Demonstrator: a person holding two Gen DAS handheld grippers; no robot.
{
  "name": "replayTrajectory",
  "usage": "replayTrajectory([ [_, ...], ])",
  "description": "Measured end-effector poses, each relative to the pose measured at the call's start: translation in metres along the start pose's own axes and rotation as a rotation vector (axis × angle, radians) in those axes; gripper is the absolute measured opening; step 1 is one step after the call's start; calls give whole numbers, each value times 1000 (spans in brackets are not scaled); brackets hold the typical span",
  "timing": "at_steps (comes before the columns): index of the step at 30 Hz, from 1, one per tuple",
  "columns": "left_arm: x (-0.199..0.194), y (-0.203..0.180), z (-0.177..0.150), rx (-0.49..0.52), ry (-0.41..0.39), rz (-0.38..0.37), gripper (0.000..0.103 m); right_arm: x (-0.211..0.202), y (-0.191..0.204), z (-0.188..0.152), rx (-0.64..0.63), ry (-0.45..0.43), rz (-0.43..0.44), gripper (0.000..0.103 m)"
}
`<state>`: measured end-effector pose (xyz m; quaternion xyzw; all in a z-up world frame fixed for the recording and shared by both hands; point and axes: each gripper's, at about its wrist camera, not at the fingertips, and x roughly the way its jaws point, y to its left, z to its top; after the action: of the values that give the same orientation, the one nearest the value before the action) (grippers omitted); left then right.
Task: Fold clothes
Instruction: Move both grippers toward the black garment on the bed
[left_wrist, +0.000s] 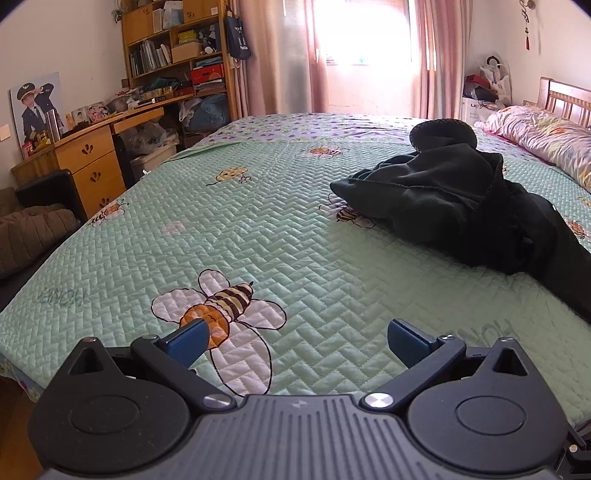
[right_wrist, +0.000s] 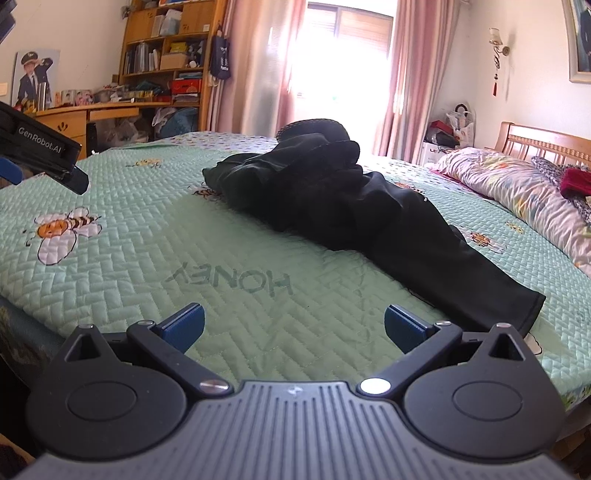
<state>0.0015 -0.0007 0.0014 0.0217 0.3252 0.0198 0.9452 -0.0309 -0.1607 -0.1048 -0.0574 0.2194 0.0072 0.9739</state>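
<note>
Both grippers, left (left_wrist: 297, 341) and right (right_wrist: 293, 325), spread wide and empty near the bunched, soft black fabric garment (right_wrist: 332, 206) on the green quilted bedspread (right_wrist: 155, 258); likely light, limp, best pinched at the near hem.

Counted in view are two wide-open grippers, the left gripper (left_wrist: 297, 341) and the right gripper (right_wrist: 294, 326), one heap of dark clothes (right_wrist: 332, 199) on one green quilted bedspread (right_wrist: 229, 266), one pillow (right_wrist: 517, 188), and one wooden bookshelf (left_wrist: 177, 48).
</note>
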Motion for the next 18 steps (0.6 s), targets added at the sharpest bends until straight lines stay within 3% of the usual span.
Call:
replayTrajectory([
  [18, 8, -7, 1, 33, 69, -24, 102, 9, 6, -2, -26, 33, 3, 103],
])
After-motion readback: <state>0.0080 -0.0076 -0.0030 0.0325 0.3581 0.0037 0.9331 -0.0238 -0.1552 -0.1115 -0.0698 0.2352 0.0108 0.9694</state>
